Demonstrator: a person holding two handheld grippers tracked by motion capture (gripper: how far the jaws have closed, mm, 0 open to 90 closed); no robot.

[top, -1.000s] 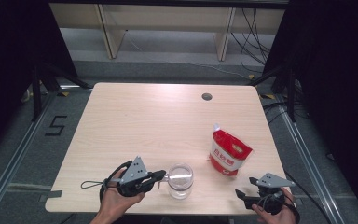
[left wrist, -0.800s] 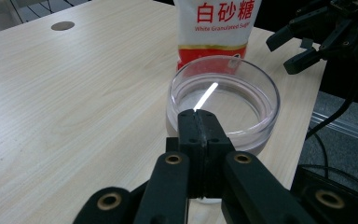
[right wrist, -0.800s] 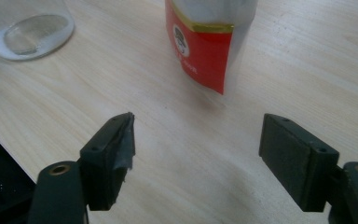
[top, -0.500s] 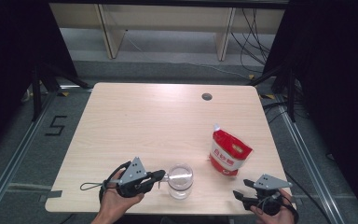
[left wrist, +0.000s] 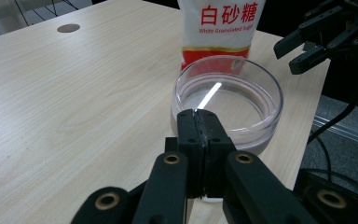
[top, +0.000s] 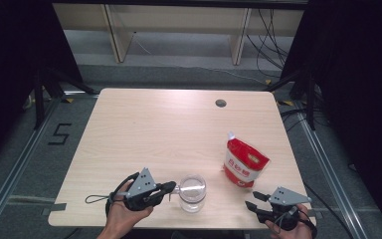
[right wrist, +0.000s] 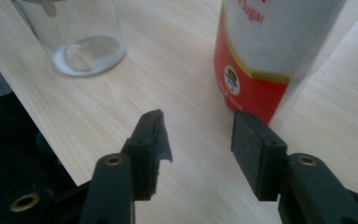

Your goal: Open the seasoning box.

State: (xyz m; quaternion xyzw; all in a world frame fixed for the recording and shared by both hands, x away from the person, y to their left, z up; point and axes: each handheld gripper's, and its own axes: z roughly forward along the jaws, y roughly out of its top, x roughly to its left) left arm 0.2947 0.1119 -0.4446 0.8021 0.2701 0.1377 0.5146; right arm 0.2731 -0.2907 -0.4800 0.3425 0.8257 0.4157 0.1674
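While the left claw pinched something thin at the glass jar's rim near the worktop edge, the right claw, empty, had just been closing beside the sugar bag; a nudge might topple it.

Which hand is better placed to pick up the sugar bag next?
Right. The right claw sits just in front of the sugar bag, jaws apart and empty, having just been closing. The left claw is shut at the glass cup's rim, farther off.
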